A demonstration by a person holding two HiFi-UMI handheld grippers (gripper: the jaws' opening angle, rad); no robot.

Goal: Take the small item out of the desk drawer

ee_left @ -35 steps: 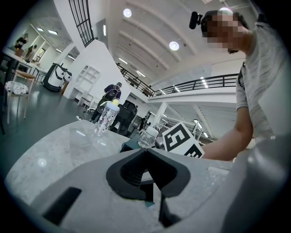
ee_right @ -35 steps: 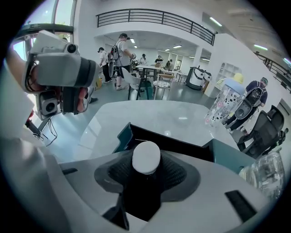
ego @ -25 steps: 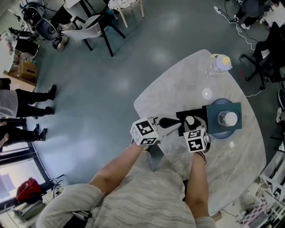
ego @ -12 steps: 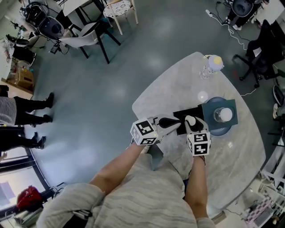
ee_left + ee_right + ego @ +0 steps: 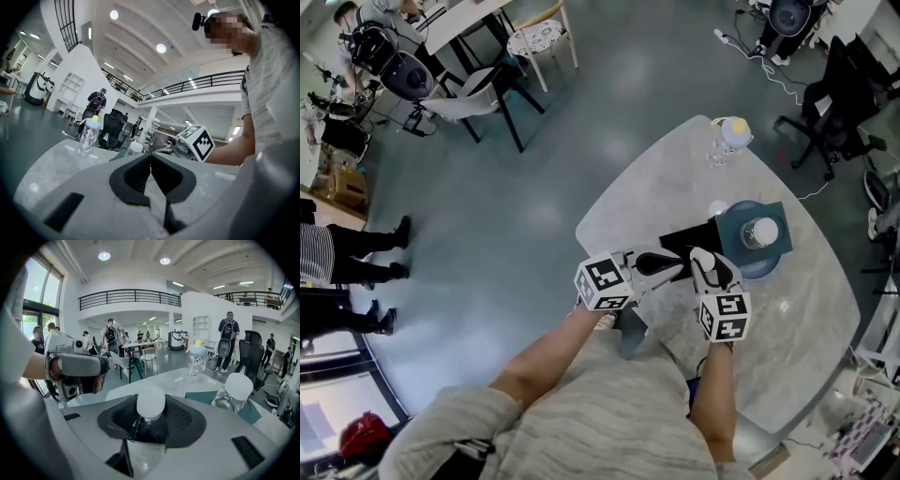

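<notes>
Right gripper view: what sits between the jaws?

A small clear bottle (image 5: 150, 402) with a round white cap. The right hand-held gripper (image 5: 151, 414) has its jaws wide but closed on the bottle's body just under the cap, and it carries the bottle in the air above the surface (image 5: 656, 202).

So is it out of the drawer?

I judge so. In the head view a flat black shape (image 5: 689, 239) lies under the tips. It may be the drawer, but I cannot be sure.

And the left hand-held gripper (image 5: 150, 159)?

Its jaws are pressed together with nothing in them, and it is just to the left of the right one.

How should this step be finished well?

Hold the squeeze even, since a smooth round body could slip. Bring it away upright. Mind what stands beyond the right tips: a second white-capped bottle (image 5: 236, 392) on a dark teal mat (image 5: 199, 397) just ahead to the right, and a yellow-topped bottle (image 5: 197, 363) farther ahead. Bare surface to the left of those looks the safer place to set it down.
</notes>
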